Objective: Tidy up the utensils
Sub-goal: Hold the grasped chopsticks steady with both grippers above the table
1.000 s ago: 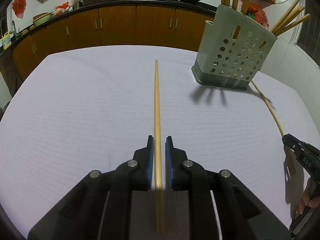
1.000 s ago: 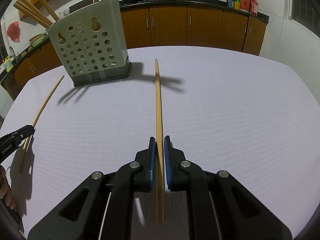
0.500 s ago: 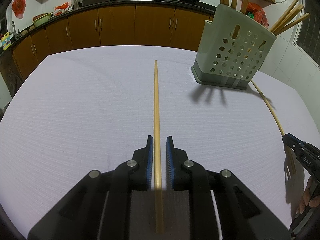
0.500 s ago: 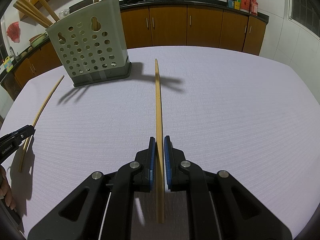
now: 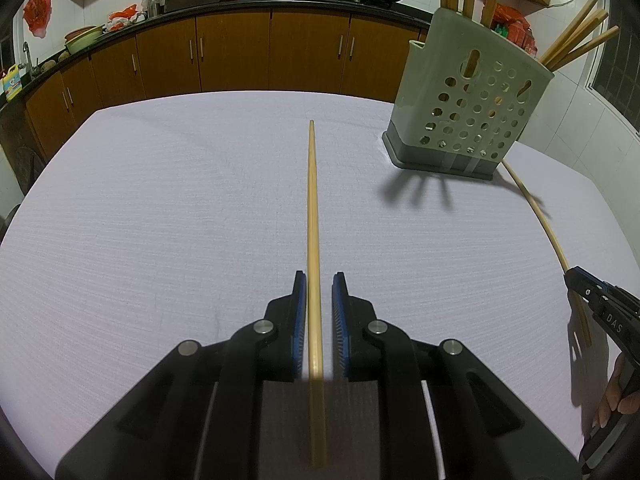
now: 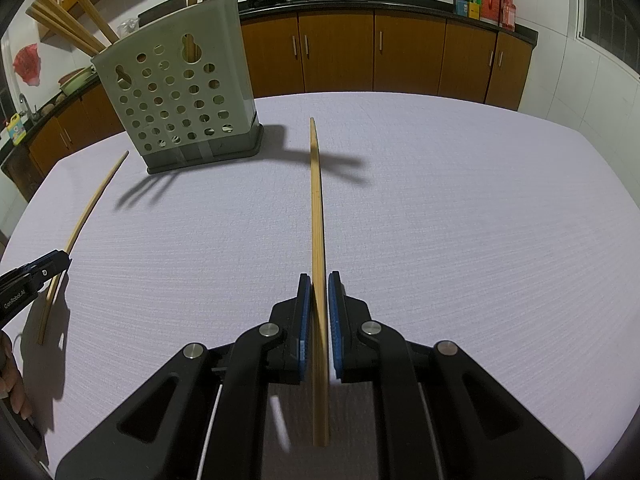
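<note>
My left gripper (image 5: 319,280) has a long wooden chopstick (image 5: 313,216) between its blue pads, with a small gap on the right side. My right gripper (image 6: 319,280) is shut on another wooden chopstick (image 6: 317,208), held above the white tablecloth. A grey perforated utensil holder (image 5: 468,112) with several chopsticks in it stands at the far right in the left wrist view, and it stands at the far left in the right wrist view (image 6: 180,96). The right gripper's chopstick also shows in the left wrist view (image 5: 536,208). The left gripper's chopstick also shows in the right wrist view (image 6: 88,216).
The table with the white cloth (image 5: 160,208) fills both views. Brown kitchen cabinets (image 5: 240,56) with woks and clutter on the counter run behind it. The right gripper's tip (image 5: 580,280) shows at the right edge of the left wrist view.
The left gripper's pads stand slightly wider apart around the chopstick than before. The right gripper and both chopsticks have not visibly moved.
</note>
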Motion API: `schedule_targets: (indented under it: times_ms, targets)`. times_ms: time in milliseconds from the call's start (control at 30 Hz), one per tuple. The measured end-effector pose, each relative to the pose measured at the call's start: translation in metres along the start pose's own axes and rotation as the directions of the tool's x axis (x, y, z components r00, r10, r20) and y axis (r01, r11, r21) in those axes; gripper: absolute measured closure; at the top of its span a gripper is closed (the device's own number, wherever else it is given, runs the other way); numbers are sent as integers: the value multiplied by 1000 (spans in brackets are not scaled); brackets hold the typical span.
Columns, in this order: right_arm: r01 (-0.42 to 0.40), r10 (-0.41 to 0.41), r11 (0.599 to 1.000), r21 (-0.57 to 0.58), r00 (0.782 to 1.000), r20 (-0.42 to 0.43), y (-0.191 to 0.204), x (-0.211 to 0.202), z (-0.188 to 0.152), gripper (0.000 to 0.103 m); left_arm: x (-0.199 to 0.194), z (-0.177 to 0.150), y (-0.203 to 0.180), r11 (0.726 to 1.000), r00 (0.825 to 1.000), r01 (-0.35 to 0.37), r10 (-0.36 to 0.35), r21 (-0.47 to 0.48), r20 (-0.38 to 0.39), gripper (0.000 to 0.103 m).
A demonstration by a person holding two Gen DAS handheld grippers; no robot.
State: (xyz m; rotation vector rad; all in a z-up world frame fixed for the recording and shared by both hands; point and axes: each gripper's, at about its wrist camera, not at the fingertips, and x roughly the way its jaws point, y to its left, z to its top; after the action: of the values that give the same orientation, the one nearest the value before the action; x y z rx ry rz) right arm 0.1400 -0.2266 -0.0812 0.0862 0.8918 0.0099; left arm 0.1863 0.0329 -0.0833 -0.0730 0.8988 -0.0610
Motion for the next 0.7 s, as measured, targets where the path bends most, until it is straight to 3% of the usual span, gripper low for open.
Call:
schedule_targets:
  times_ms: [700]
  targets:
    - [0,0,1000,2,1000,1,-1,0,0,91,0,0,0,1000,1000,1,-1,0,0,87]
